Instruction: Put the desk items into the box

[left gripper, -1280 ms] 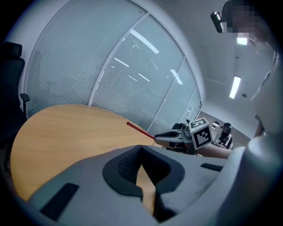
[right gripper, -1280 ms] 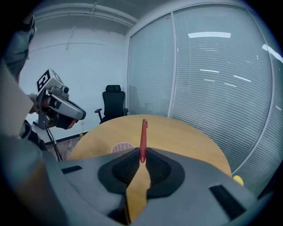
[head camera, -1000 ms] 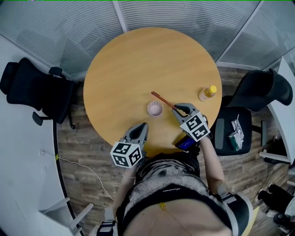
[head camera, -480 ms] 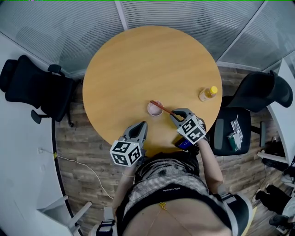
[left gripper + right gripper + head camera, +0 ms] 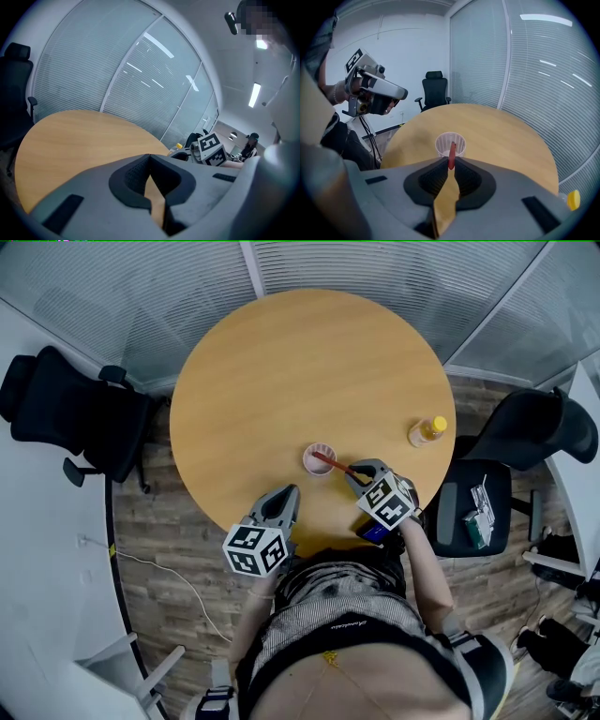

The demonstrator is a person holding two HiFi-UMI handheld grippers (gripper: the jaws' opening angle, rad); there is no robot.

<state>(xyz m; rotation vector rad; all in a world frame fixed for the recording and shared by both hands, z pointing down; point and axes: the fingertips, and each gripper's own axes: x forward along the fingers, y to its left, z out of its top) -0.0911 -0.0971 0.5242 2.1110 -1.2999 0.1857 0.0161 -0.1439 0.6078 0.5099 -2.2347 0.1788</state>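
A small white mesh cup stands on the round wooden table near its front edge. My right gripper is shut on a thin red pen, whose far tip lies over the cup's rim. In the right gripper view the pen sticks out between the pads toward the cup. My left gripper hovers at the table's near edge, left of the cup, shut and holding nothing; its tips meet.
A yellow-capped bottle stands at the table's right edge. A blue flat object shows below the right gripper. Black office chairs stand at the left and right. Glass walls with blinds ring the far side.
My right gripper has drawn the red pen back toward me, so its tip has come from beyond the cup to over the cup's rim. The left gripper has hardly moved.
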